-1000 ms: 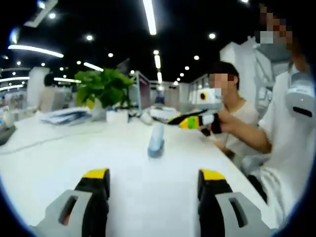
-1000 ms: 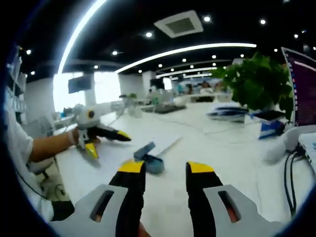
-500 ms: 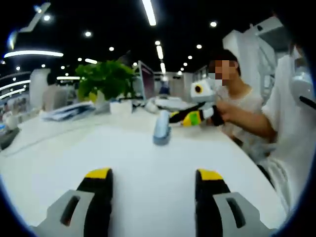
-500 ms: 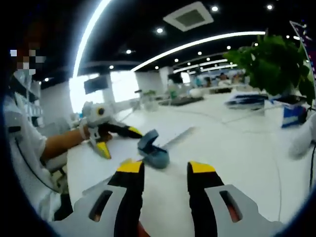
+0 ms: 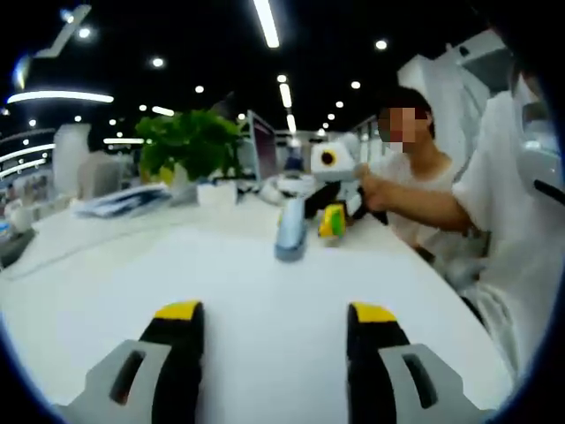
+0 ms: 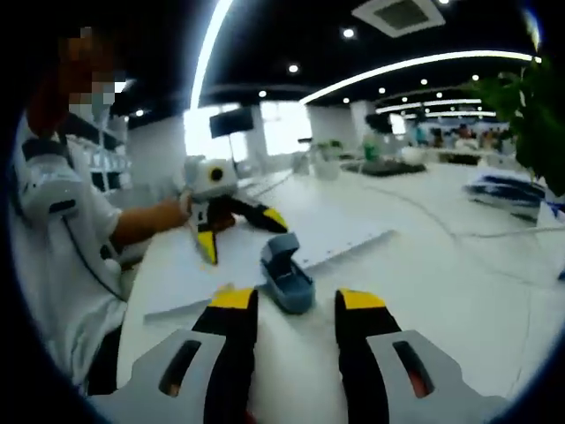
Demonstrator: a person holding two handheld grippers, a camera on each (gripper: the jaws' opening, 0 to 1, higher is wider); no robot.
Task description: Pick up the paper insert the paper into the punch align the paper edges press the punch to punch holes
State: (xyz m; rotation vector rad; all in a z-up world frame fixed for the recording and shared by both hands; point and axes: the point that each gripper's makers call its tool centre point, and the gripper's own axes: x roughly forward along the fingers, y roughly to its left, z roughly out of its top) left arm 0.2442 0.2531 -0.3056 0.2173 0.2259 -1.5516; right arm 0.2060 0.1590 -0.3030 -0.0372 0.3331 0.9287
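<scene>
A blue-grey hole punch (image 5: 290, 234) stands on the white table (image 5: 221, 283), its lid raised in the right gripper view (image 6: 287, 278). A white sheet of paper (image 6: 340, 243) lies flat under and beside it. My left gripper (image 5: 275, 314) hovers open over bare table, well short of the punch; in the right gripper view it (image 6: 243, 234) sits over the paper's left part with its jaws spread. My right gripper (image 6: 296, 300) is open just in front of the punch, with nothing between its jaws. In the left gripper view it (image 5: 322, 216) hangs right beside the punch.
A potted plant (image 5: 190, 146), a monitor (image 5: 260, 159) and stacked papers (image 5: 124, 201) stand at the table's far side. A seated person (image 5: 415, 190) is at the right edge. The person holding the grippers (image 6: 62, 221) stands along the near table edge.
My right gripper has moved in toward the punch, which now sits larger and closer between its jaws. The left gripper has barely shifted and stays open.
</scene>
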